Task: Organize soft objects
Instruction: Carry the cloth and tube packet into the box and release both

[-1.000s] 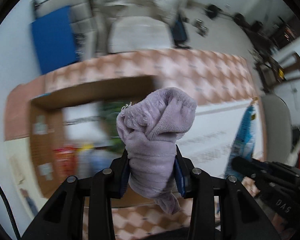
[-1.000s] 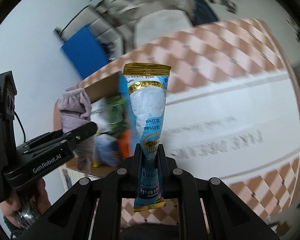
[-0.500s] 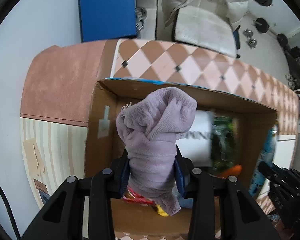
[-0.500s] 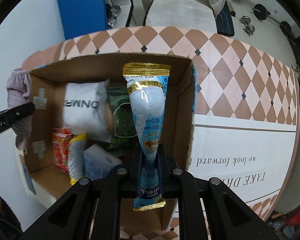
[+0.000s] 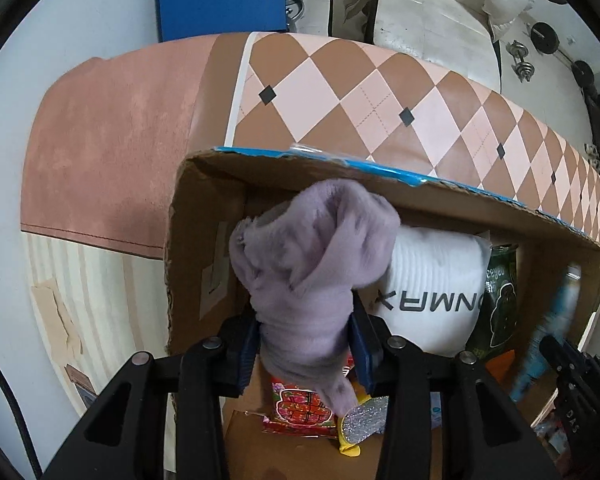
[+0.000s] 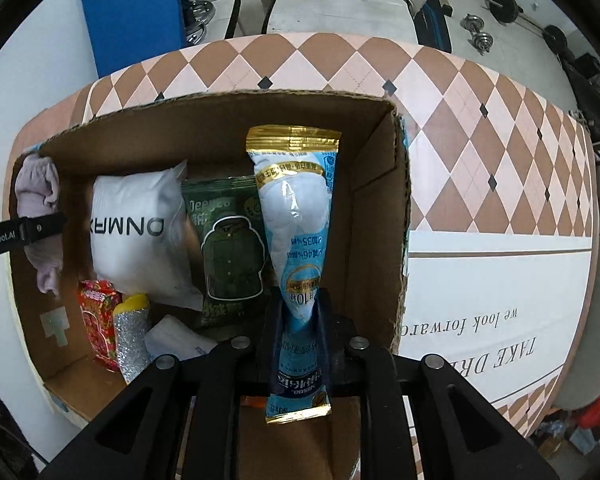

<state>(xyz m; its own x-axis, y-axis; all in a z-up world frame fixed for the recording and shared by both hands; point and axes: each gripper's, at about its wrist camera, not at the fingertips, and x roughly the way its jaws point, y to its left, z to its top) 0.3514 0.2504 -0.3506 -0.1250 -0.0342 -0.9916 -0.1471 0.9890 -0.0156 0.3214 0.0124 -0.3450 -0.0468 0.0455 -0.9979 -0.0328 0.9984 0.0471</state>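
My left gripper point(image 5: 305, 344) is shut on a lilac fleece cloth point(image 5: 316, 256) and holds it over the left end of an open cardboard box point(image 5: 204, 240). The cloth also shows in the right wrist view point(image 6: 38, 192), at the box's left wall. My right gripper point(image 6: 300, 312) is shut on a blue and white pouch with a gold top point(image 6: 296, 208), held over the right part of the box point(image 6: 380, 208). That pouch shows blurred in the left wrist view point(image 5: 548, 336).
In the box lie a white packet with black letters point(image 6: 136, 232), a dark green packet point(image 6: 228, 248), a red patterned packet point(image 6: 98, 316), a silver and yellow sponge point(image 6: 132, 332) and a white pack point(image 6: 176, 340). The box stands on a checked tablecloth point(image 6: 480, 160).
Both grippers have swung from beside the box to above it and come lower over its opening, each keeping its hold. The box interior now fills both views.
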